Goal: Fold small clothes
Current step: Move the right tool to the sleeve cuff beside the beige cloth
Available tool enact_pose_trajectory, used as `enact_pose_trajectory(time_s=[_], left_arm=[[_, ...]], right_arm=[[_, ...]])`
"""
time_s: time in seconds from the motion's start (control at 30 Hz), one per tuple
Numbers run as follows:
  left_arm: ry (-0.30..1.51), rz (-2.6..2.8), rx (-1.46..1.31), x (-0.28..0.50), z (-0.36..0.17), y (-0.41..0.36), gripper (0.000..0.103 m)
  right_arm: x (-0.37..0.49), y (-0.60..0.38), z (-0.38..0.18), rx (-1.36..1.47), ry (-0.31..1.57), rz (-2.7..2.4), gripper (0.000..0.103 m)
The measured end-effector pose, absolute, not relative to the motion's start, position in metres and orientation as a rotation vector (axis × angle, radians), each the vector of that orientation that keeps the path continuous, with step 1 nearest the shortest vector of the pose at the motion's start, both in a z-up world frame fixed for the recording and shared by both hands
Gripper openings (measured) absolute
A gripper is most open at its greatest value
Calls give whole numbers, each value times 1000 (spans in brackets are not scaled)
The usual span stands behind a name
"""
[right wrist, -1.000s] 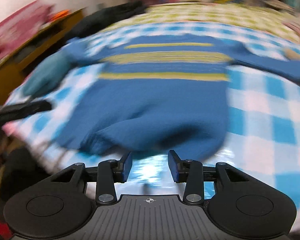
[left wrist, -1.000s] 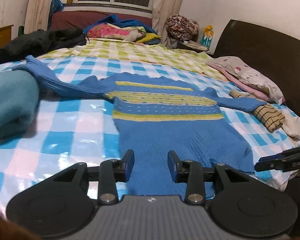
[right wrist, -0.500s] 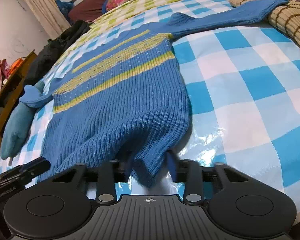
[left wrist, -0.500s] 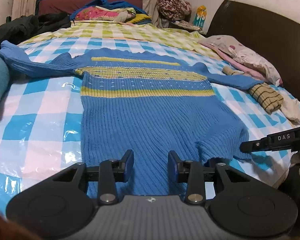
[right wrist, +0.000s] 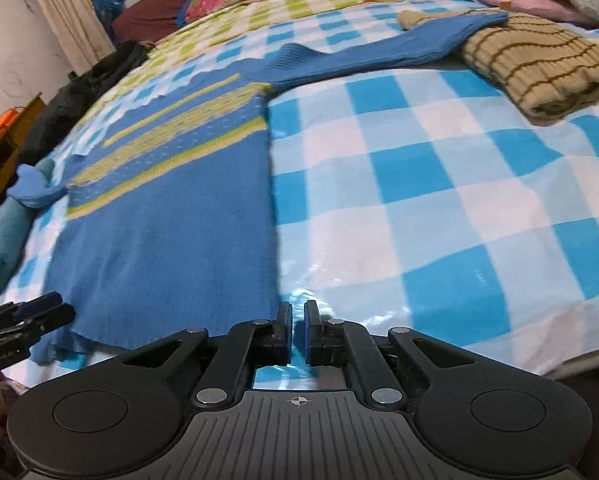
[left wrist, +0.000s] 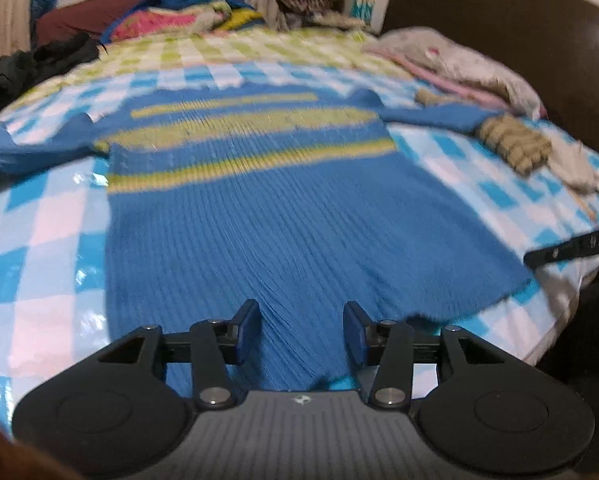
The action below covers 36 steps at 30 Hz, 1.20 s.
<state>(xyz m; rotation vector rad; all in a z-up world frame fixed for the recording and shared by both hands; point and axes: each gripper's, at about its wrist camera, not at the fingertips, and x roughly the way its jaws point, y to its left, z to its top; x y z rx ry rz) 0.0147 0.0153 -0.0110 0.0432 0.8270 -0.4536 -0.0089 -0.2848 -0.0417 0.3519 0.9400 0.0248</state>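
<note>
Down at the near edge of the bed with the blue-and-white checked plastic-sheen cover (right wrist: 439,184), the right gripper (right wrist: 298,334) has its jaws drawn nearly together. They have just closed, right at the hem corner of the blue ribbed knit sweater with yellow-green stripes (left wrist: 299,220); whether any knit is pinched between the pads cannot be made out. The left gripper (left wrist: 301,330) sits over the same hem, further along the near edge, jaws part-way open and just widened, ribbed fabric showing between the pads without being pressed.

Half a second back that hem corner bulged up in a hump in front of the right gripper; now the sweater's side edge runs straight and flat away from it.

Further out, the striped chest lies mid-bed, sleeves spread towards both sides. The right sleeve ends by a folded tan knit with brown stripes (right wrist: 539,68). At the far end, a heap of bright clothes (left wrist: 179,20).
</note>
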Motion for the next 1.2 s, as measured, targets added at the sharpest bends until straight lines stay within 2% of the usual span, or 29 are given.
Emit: enact_pose_trajectory(time_s=[0.1, 0.2, 0.33, 0.57, 0.77, 0.87, 1.2], left_arm=[[828, -462, 88, 10, -13, 10, 52], [838, -484, 87, 8, -8, 7, 52], [808, -487, 80, 5, 3, 4, 52], [774, -467, 16, 22, 8, -8, 52], [849, -469, 42, 31, -11, -25, 52], [835, -467, 120, 23, -10, -33, 53], [863, -393, 113, 34, -1, -47, 55]], right_arm=[[-11, -288, -43, 353, 937, 10, 6], [-11, -284, -36, 359, 893, 33, 13], [-4, -270, -28, 370, 831, 100, 13], [17, -240, -35, 336, 827, 203, 13], [26, -229, -49, 307, 878, 233, 13], [24, -231, -51, 302, 878, 234, 13], [23, -239, -46, 328, 853, 235, 17]])
